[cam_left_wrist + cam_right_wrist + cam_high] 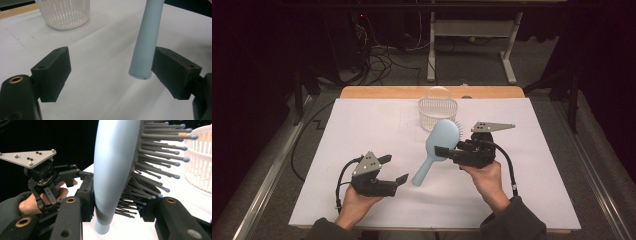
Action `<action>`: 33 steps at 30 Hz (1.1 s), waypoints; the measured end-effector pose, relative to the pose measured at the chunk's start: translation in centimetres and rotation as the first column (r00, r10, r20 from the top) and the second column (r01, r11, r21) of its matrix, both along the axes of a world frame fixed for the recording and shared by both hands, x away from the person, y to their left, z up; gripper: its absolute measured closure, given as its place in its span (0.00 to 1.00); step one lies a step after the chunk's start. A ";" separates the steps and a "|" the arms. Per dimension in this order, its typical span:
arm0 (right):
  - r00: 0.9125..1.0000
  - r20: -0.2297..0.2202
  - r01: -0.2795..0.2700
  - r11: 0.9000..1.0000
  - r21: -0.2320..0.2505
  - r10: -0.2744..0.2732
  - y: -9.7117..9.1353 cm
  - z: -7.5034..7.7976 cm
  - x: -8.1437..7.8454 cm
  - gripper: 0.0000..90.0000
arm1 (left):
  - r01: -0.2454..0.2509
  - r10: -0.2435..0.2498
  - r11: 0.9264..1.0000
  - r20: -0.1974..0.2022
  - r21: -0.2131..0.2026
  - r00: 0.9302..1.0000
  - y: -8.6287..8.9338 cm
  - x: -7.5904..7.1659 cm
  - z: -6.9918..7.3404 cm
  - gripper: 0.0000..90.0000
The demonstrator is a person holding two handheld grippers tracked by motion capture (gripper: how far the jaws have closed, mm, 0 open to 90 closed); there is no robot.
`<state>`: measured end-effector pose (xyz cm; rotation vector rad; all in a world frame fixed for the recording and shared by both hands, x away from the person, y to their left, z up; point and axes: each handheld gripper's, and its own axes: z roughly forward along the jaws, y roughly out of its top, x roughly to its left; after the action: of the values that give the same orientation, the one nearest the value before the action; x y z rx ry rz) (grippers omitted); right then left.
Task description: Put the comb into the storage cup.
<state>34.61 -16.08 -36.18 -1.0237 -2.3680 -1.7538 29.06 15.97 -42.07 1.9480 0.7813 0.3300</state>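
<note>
Hairbrush is lifted off the white table, just short of the white basket; dropping it in remains, by my reading. Right gripper clamps the brush head. Left gripper stands jaws apart, handle tip beside one pad, unheld.

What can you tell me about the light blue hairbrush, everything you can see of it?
The hairbrush is pale blue, smooth plastic by its look, with an oval head, grey ball-tipped bristles and a round straight handle. The right gripper is shut on its head, back against one jaw, bristles against the other. It slants, handle down-left, handle end between the open left gripper jaws, beside one pad.
</note>
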 end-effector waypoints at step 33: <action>0.999 -0.006 0.044 0.998 -0.037 -0.045 -2.0 0.5 0.3 0.63 | -0.145 0.146 0.989 0.045 -0.039 0.988 4.8 -0.3 -0.3 0.17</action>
<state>34.92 -18.09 -35.69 -1.0935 -2.4003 -1.7246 28.73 20.80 -42.37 1.8477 0.8947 0.4457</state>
